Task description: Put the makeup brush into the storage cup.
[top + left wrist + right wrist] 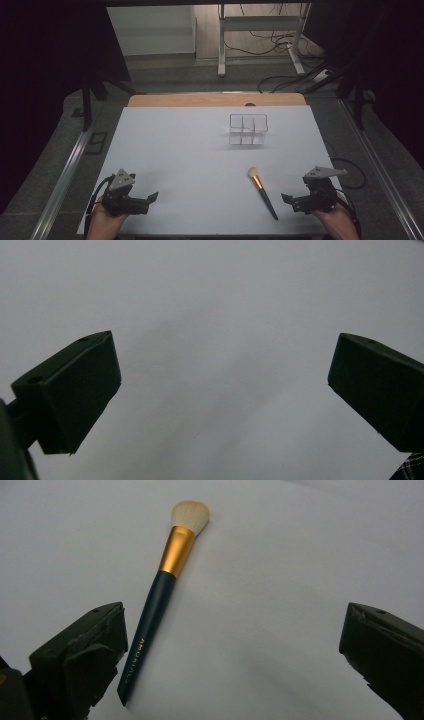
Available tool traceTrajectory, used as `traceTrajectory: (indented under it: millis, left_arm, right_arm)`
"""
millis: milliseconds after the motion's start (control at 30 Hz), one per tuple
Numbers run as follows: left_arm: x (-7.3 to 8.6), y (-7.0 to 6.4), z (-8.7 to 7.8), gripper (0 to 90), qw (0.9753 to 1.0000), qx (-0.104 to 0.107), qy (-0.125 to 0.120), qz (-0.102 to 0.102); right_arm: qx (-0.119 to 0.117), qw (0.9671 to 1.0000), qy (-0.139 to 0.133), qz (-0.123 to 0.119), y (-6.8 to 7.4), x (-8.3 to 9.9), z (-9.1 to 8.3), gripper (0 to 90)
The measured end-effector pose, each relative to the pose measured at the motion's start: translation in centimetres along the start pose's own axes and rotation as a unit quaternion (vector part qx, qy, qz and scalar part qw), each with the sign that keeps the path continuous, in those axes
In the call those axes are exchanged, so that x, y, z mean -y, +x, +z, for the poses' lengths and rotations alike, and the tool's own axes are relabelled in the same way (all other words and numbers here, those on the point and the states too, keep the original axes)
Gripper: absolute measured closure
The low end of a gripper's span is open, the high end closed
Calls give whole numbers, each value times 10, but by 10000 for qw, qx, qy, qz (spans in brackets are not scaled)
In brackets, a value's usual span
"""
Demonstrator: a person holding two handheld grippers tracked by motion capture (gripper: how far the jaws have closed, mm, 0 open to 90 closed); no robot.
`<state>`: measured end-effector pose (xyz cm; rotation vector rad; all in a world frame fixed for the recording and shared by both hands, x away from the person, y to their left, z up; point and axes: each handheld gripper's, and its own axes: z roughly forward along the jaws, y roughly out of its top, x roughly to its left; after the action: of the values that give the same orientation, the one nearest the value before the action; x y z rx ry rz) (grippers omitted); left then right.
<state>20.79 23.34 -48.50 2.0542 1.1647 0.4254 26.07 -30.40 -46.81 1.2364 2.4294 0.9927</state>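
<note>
Right now you are holding your right gripper (286, 198) at the lower right of the high view, its jaws spread wide and gripping nothing. In the right gripper view the right gripper (227, 645) is opening across the bare table (280, 555), and the makeup brush (159, 594) is lying flat between the jaws, close beside the one at the lower left of the frame; whether it is touching that jaw, I cannot tell. The brush's pale bristles are pointing toward the top of the frame, its gold ferrule just below them and its dark handle running down to the bottom edge.

In the high view the makeup brush (262, 191) is lying just left of your right gripper, near the table's (175, 150) lower edge.

Your left gripper (153, 196) is sitting at the lower left of the high view, well apart from the brush. In the left gripper view the left gripper (224, 385) is also standing wide open, holding nothing.

A clear divided organiser (248, 129) is standing above centre, well apart from both grippers.
</note>
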Motion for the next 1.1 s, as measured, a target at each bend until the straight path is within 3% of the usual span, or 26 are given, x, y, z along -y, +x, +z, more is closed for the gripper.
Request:
traceTrajectory:
  millis: [567,900,1100]
  left_arm:
    - [0,-1,0,10,9999,-50,62,92]
    - [0,-2,1,6,9999,-69,74,127]
    - [0,-2,1,6,9998,-81,84,136]
  right_arm:
    - [2,10000,76,-39,3,-4,3,0]
    - [153,9995,252,-92,7,-9,3,0]
    - [167,9985,406,-312,10,-15,2,0]
